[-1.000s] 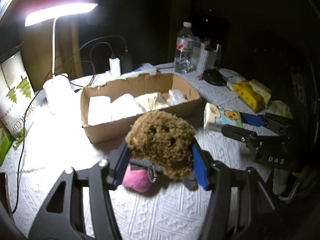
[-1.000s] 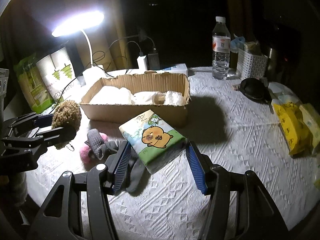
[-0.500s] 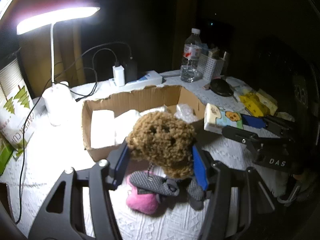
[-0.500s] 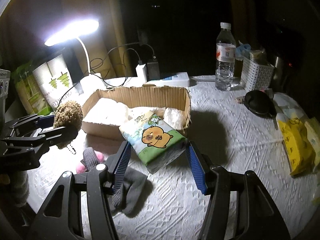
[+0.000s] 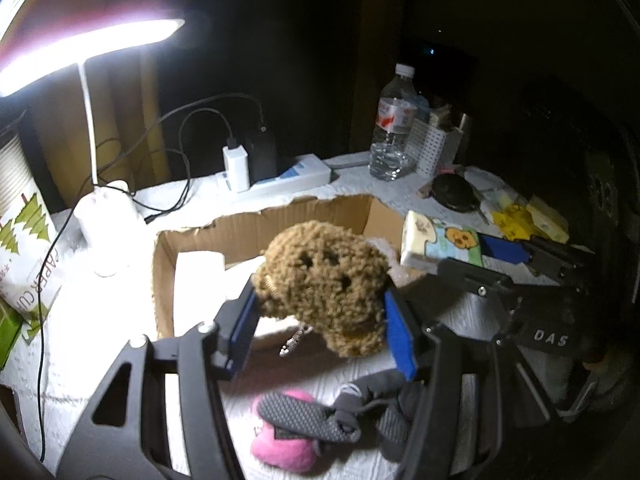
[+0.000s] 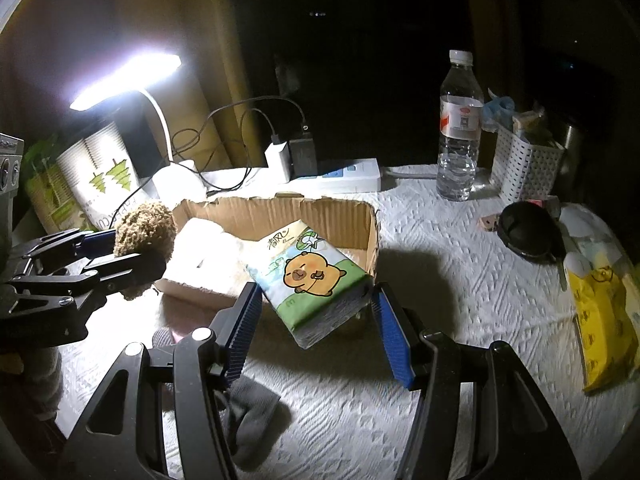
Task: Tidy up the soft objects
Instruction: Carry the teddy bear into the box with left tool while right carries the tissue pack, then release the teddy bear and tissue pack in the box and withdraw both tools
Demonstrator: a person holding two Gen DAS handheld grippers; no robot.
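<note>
Brown plush toy [image 5: 324,276] clamped between left gripper [image 5: 322,320] fingers, above cardboard box [image 6: 280,216] near wall. Tissue pack [image 6: 310,276] gripped between right gripper [image 6: 314,320] fingers, over box's right corner.

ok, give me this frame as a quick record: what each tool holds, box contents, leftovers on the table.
left tool: shut on brown plush toy, held above the near edge of the box
right tool: shut on tissue pack, tilted, over the box's near right corner
cardboard box: open top, white soft packs inside
still on table: pink plush, grey sock
background: lit desk lamp, water bottle, white basket, yellow pack
</note>
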